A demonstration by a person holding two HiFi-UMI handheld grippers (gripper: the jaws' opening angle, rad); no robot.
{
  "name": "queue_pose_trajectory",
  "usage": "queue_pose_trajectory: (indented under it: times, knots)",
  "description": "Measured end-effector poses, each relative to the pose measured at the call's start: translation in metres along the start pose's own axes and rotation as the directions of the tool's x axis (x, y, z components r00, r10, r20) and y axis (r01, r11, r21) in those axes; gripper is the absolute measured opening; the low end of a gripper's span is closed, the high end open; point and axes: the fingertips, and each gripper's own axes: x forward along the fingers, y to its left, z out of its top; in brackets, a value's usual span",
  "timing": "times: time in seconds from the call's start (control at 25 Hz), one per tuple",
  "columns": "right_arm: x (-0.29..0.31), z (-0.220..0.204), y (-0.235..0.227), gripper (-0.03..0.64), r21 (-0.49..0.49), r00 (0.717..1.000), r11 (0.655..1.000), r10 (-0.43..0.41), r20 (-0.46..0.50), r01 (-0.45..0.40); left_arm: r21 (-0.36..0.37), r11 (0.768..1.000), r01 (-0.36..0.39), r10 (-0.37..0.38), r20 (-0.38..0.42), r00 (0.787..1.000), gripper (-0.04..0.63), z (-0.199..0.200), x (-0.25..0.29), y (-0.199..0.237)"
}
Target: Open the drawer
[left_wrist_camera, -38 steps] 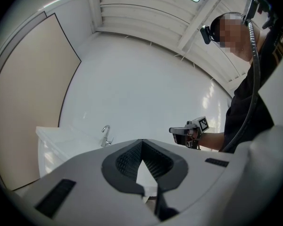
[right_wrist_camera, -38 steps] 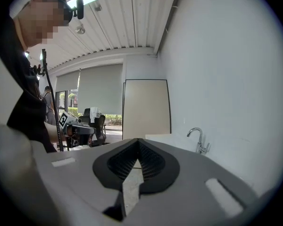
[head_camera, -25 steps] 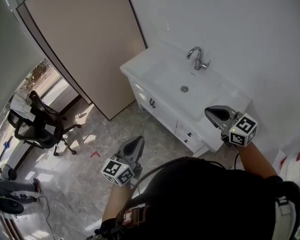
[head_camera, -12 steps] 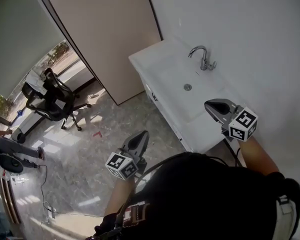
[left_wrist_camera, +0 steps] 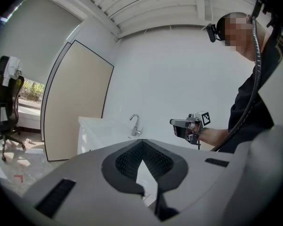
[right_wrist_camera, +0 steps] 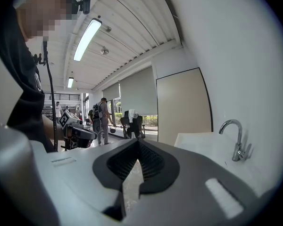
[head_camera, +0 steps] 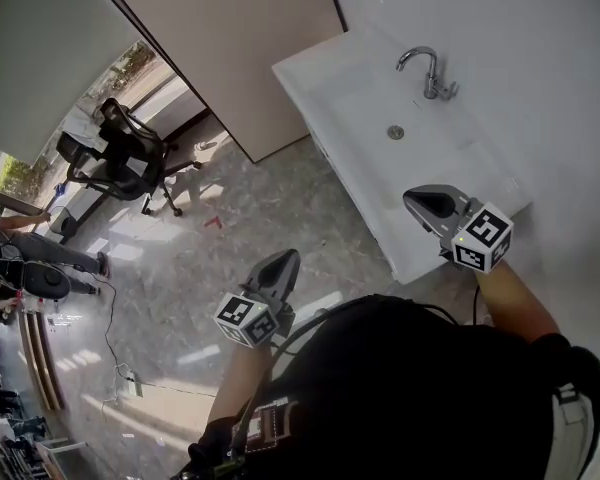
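Note:
The white sink cabinet (head_camera: 365, 118) stands against the wall at the upper right, with a chrome tap (head_camera: 427, 68) at its back. I see it from above, so its drawer fronts are hidden under the countertop. My right gripper (head_camera: 427, 204) hangs over the cabinet's near corner, jaws shut and holding nothing. My left gripper (head_camera: 283, 265) is over the floor in front of the cabinet, apart from it, also shut and holding nothing. In the left gripper view the cabinet (left_wrist_camera: 92, 131), the tap (left_wrist_camera: 136, 125) and the right gripper (left_wrist_camera: 186, 125) lie ahead of the left gripper (left_wrist_camera: 141, 145).
A beige door panel (head_camera: 230, 28) stands left of the cabinet. On the marble floor to the left are a black office chair (head_camera: 130, 158), cables (head_camera: 110, 348) and people (head_camera: 20, 268). The white wall (head_camera: 540, 58) runs behind the sink.
The head view has swung so the cabinet sits higher and further right; its front with the handles has gone out of sight. Both grippers have shifted a little and stay shut.

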Motion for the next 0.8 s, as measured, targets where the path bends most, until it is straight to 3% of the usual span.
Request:
queue_pose_trajectory:
  times: [0.44, 0.64, 0.8]
  knots:
    - [0.103, -0.028, 0.040, -0.003, 0.057, 0.997, 0.996, -0.068, -0.030, 0.070, -0.082, 0.987, 0.139, -0.147, -0.098, 0.984, 0.000, -0.056, 0.006, 0.092]
    - [0.148, -0.061, 0.034, -0.003, 0.099, 0.997, 0.993, -0.068, -0.024, 0.070, -0.080, 0.987, 0.143, -0.154, -0.157, 0.976, 0.000, -0.101, 0.034, 0.138]
    - [0.163, -0.105, 0.024, -0.003, 0.088, 0.995, 0.992, -0.087, -0.041, 0.090, -0.089, 0.983, 0.158, -0.173, -0.195, 0.965, 0.000, -0.156, 0.061, 0.150]
